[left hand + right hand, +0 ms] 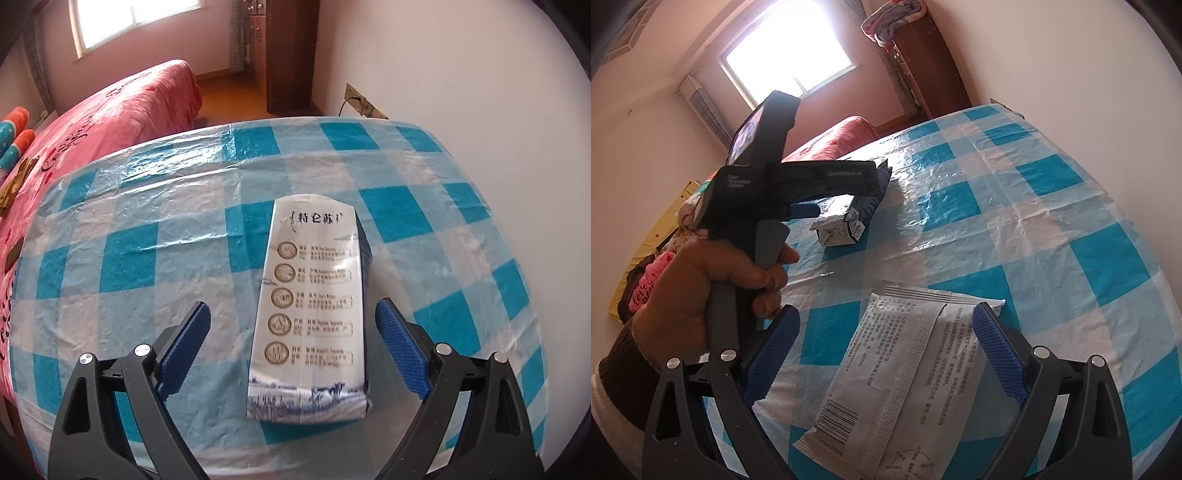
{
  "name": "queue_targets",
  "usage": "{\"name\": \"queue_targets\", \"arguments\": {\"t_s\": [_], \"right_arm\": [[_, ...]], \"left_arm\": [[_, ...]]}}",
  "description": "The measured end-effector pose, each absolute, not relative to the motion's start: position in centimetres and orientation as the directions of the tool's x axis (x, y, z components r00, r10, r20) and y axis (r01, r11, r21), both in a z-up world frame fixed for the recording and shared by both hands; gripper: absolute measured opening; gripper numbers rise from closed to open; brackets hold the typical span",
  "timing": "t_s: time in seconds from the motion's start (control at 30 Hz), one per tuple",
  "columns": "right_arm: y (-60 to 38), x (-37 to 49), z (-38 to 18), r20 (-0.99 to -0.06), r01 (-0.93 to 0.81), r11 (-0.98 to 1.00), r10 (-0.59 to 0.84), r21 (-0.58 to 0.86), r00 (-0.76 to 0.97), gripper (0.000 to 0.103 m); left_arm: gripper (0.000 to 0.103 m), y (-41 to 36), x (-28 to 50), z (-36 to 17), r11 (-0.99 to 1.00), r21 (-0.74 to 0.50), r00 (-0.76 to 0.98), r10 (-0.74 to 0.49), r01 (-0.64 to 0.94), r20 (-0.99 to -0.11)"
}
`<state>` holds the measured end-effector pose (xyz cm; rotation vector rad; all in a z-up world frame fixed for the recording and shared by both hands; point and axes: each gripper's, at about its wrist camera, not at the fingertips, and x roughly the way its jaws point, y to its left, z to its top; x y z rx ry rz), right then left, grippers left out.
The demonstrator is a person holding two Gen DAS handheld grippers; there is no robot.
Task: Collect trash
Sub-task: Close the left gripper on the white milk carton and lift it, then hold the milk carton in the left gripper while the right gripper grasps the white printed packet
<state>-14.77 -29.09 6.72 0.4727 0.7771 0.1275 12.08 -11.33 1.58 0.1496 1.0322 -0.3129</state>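
Left wrist view: the left claw is seen wide open, nothing gripped. A flattened milk carton lies lengthwise between the blue ribbed pads, apart from both. The carton is white with printed round emblems, Chinese text and a blue landscape band at the near end; a dark blue side shows along its right edge. It rests on the tabletop, which is covered by a crinkled, glossy blue-and-white checked plastic sheet. A bed with a pink patterned cover is seen beyond the left edge, a wooden wardrobe at the far wall, and a wall socket with a cable just behind the tabletop.

Right wrist view: the right claw is also wide open and empty. A flat white foil-like packet with a barcode and fine print lies between and under its pads, a crimped seam running down the middle. Whether the right pad touches it cannot be told. Further out, the left hand is seen gripping the black handle of the other gripper, whose tip is over the milk carton. Nothing lies between packet and carton.
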Motion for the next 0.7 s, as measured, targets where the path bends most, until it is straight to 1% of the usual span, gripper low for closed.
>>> {"name": "queue_targets", "arguments": {"t_s": [0.03, 0.1, 0.23, 0.33, 0.7], "right_arm": [[-29.1, -14.7, 6.7, -0.645, 0.06, 0.888, 0.282, 0.455, 0.71, 0.094], [-29.0, -14.7, 6.7, -0.648, 0.059, 0.891, 0.28, 0.449, 0.708, 0.094], [-28.8, -14.8, 6.7, -0.654, 0.056, 0.9, 0.269, 0.432, 0.707, 0.094], [-28.8, -14.9, 6.6, -0.653, 0.056, 0.9, 0.27, 0.433, 0.708, 0.094], [-28.9, -14.9, 6.7, -0.658, 0.065, 0.906, 0.254, 0.419, 0.709, 0.094]], "left_arm": [[0.083, -11.4, 12.2, 1.5, 0.948, -0.019, 0.475, -0.177, 0.318, -0.862], [0.077, -11.4, 12.4, 1.3, 0.949, -0.017, 0.472, -0.172, 0.314, -0.865], [0.07, -11.2, 12.6, 1.1, 0.957, -0.022, 0.477, -0.164, 0.29, -0.864], [0.056, -10.9, 12.5, 1.1, 0.959, -0.03, 0.475, -0.166, 0.282, -0.864], [0.056, -8.0, 10.5, 1.1, 0.968, -0.054, 0.493, -0.172, 0.245, -0.853]]}}
